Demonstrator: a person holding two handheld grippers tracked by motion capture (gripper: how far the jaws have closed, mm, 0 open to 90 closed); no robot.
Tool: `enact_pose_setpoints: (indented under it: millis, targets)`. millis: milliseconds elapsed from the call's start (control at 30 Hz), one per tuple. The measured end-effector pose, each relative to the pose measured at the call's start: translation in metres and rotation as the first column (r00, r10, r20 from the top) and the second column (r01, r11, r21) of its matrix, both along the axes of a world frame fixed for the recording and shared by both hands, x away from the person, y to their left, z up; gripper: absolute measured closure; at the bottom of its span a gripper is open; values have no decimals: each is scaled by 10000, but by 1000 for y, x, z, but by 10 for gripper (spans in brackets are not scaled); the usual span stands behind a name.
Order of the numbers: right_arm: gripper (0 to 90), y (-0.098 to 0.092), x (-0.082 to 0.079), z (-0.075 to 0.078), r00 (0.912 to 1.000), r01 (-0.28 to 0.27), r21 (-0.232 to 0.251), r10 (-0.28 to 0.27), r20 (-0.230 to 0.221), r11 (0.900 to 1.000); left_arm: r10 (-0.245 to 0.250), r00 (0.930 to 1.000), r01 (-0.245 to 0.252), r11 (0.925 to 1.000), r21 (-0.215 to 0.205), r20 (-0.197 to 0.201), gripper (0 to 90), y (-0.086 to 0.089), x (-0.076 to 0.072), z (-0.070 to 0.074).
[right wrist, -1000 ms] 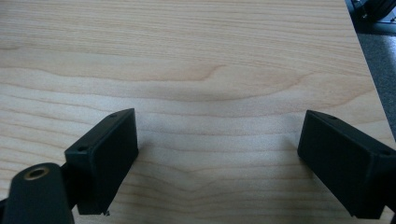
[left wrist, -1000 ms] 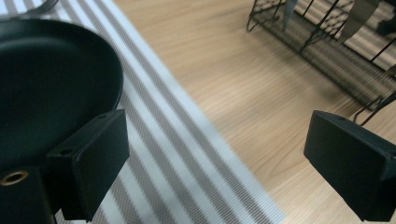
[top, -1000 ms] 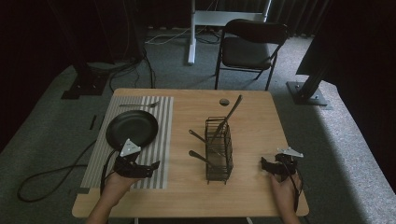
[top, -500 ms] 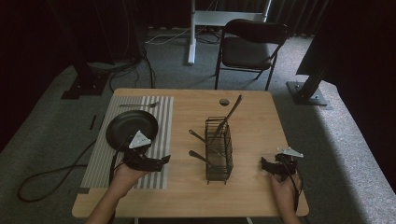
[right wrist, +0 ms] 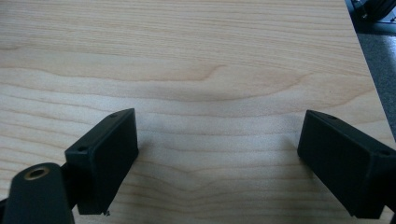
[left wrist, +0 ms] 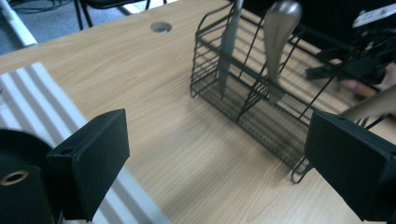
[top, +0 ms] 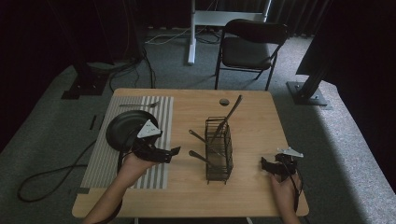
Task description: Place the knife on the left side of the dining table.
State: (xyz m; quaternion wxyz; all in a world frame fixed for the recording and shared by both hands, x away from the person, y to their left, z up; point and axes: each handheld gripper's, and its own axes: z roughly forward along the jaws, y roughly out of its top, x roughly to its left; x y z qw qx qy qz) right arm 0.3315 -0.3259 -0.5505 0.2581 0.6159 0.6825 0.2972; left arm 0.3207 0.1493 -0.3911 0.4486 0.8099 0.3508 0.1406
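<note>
My left gripper (top: pixel 173 151) is spread wide w/ nothing in it, jaws aimed at the wire rack (top: pixel 219 149), just left of it & above the mat's (top: pixel 105 161) edge. I judge I'm lining up on the utensils poking out the rack's left side: a handle (top: pixel 200 137) up top, another (top: pixel 198 156) below it. They lean outward, so grabbing from the side makes sense. A long utensil (top: pixel 232 113) stands tilted at the rack's far end. My right gripper (top: pixel 264 164) rests right of the rack, also wide apart, empty, near the table (top: pixel 261 112) edge — parked clear. Black pan (top: pixel 126 128) sits on the mat, left of the rack.
</note>
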Motion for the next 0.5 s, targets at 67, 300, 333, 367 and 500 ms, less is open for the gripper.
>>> enact_pose_setpoints:
  millis: [67, 300, 333, 367, 500]
  targets:
    - [115, 0, 0, 0, 10000, -9, -18, 9, 8, 10000, -31, 10000, 31, 10000, -17, 36, 70, -3, 3, 4]
    - [115, 0, 0, 0, 10000, 4, 3, -4, -12, 10000, -221, 9998, 221, 9997, -74, 8, 70, -13, 13, 13]
    - [115, 0, 0, 0, 10000, 4, 3, -4, -12, 10000, -221, 9998, 221, 9997, -74, 8, 70, -13, 13, 13]
    - [115, 0, 0, 0, 10000, -5, -5, 5, -6, 10000, -329, 9994, 327, 9992, -243, -59, 70, -15, 15, 15]
    - [115, 0, 0, 0, 10000, -5, -3, 5, -10, 10000, -460, 9989, 460, 9988, -184, -1, 70, -23, 18, 20]
